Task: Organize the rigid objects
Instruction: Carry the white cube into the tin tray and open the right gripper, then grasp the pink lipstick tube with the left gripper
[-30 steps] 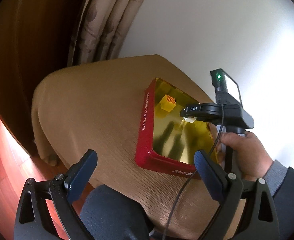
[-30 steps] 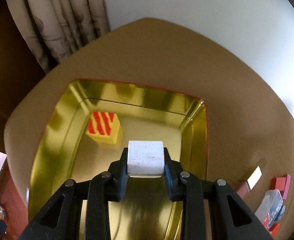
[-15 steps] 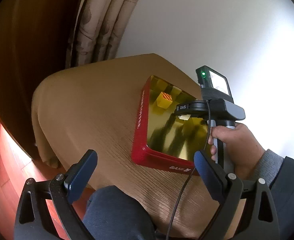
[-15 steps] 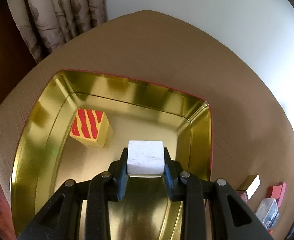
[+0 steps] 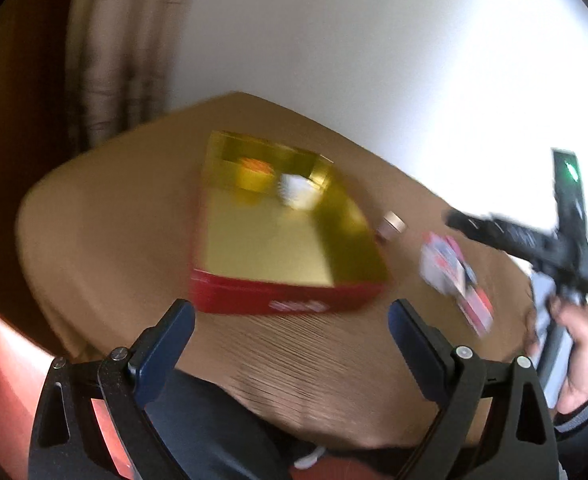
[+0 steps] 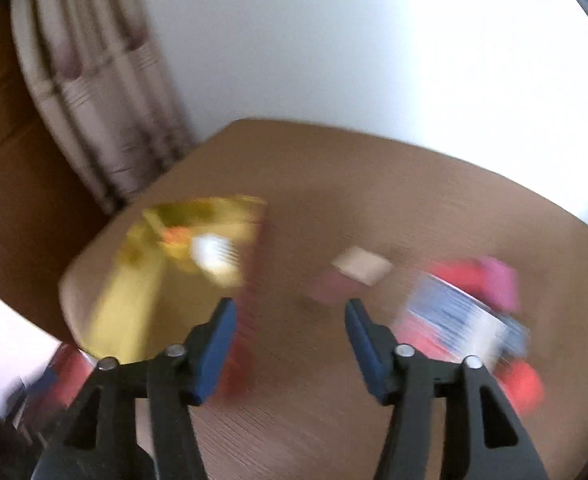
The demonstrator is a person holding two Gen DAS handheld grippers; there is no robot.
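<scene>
Inside the gold tin (image 5: pixel 261 240), white block (image 5: pixel 296 190) beside striped block (image 5: pixel 255 170), gathered; over the tabletop (image 6: pixel 294 420), right claw (image 6: pixel 289 340) and left claw (image 5: pixel 289 344) spread, empty, presumably ready for leftover pieces.

- Sitting on the table (image 5: pixel 105 216): a tin box (image 5: pixel 285 300), toward the left side.
- Lying inside the tin box, at its far end: two blocks, the striped block (image 5: pixel 255 170) on the left and the plain block (image 5: pixel 298 192) just beside it on the right.
- Resting on the table just right of the tin box: a small flat block (image 6: pixel 362 270).
- Lying farther right, near the table's right edge: a pile of small packs and blocks (image 6: pixel 462 312).
- Hanging behind the table, on the left: a curtain (image 6: pixel 93 92).
- Standing behind the table: a wall (image 5: pixel 374 40).
</scene>
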